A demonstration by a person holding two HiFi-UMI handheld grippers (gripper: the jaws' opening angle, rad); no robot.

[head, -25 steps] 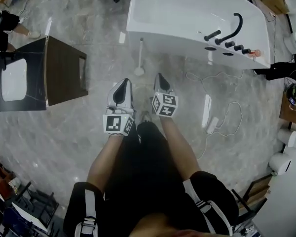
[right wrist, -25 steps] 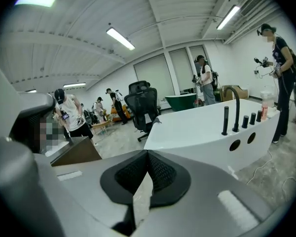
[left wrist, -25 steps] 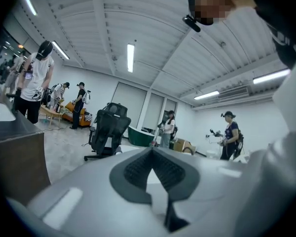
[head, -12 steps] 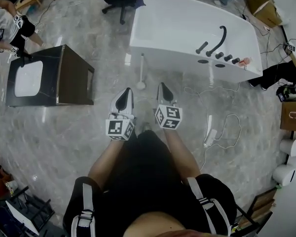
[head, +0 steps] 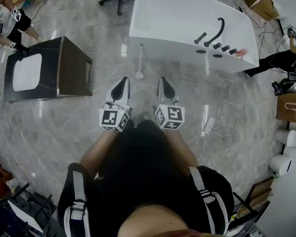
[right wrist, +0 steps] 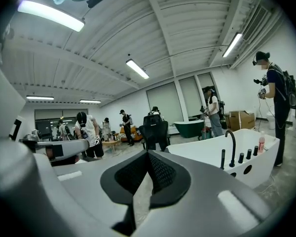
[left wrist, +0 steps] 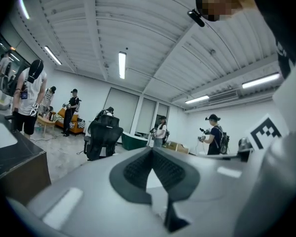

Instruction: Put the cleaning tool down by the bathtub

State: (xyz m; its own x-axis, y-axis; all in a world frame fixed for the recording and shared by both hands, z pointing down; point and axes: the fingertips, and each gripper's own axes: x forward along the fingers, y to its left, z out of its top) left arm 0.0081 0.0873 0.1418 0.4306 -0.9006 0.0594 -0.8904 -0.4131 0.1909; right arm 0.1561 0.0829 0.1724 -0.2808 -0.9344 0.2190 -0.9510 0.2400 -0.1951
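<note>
The slim white long-handled cleaning tool (head: 139, 58) stands nearly upright on the floor against the outer wall of the glossy white bathtub (head: 172, 19). Its small pale head (head: 139, 74) rests on the tiles. It is free of both claws, a little ahead of them and between their lines, nearer the left claw (head: 122, 81) than the right claw (head: 162, 80).

Both claws are closed and empty. In the left gripper view the left claw (left wrist: 150, 149) has its ribbed black pads meeting at the tips, with only a narrow wedge of light behind them. The right claw (right wrist: 148, 153) looks the same in its own view. Each has a smooth grey-white shell and carries a cube with black-and-white square markers.

The floor (head: 64, 127) is polished grey marble-patterned tile with bright reflections. On the tub's flat rim stands a curved black faucet (head: 218, 31) with stubby black knobs beside it. To the left stands a dark brown box-shaped cabinet (head: 71, 68) with a white basin set in its top.

The tool's head is too small to make out its shape, and both gripper views look over the floor, leaving the tool out of frame.
</note>
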